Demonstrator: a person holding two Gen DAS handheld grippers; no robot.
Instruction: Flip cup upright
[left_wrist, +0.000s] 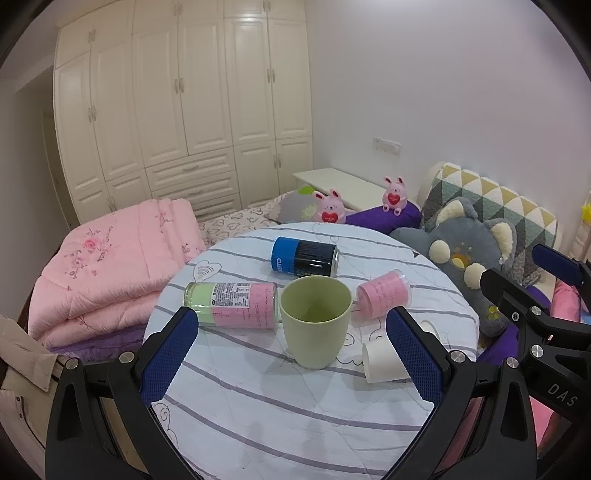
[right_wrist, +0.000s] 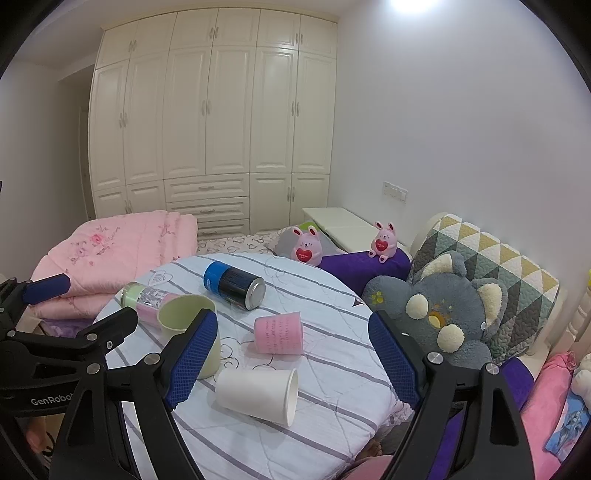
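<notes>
A white paper cup (right_wrist: 258, 396) lies on its side on the round striped table (right_wrist: 325, 424), mouth to the right; in the left wrist view it (left_wrist: 382, 363) is partly hidden behind my finger. A green cup (left_wrist: 314, 323) stands upright mid-table, also in the right wrist view (right_wrist: 184, 314). My left gripper (left_wrist: 291, 354) is open, empty, its fingers either side of the green cup, short of it. My right gripper (right_wrist: 293, 362) is open, empty, fingers (right_wrist: 192, 362) either side of the white cup.
A blue-black can (left_wrist: 304, 257), a green-pink jar (left_wrist: 232, 304) and a pink clear tub (left_wrist: 384, 297) lie on their sides on the table. A folded pink quilt (left_wrist: 110, 266) sits left; a grey plush (left_wrist: 469, 258) and pillows sit right. Wardrobe (left_wrist: 184, 103) behind.
</notes>
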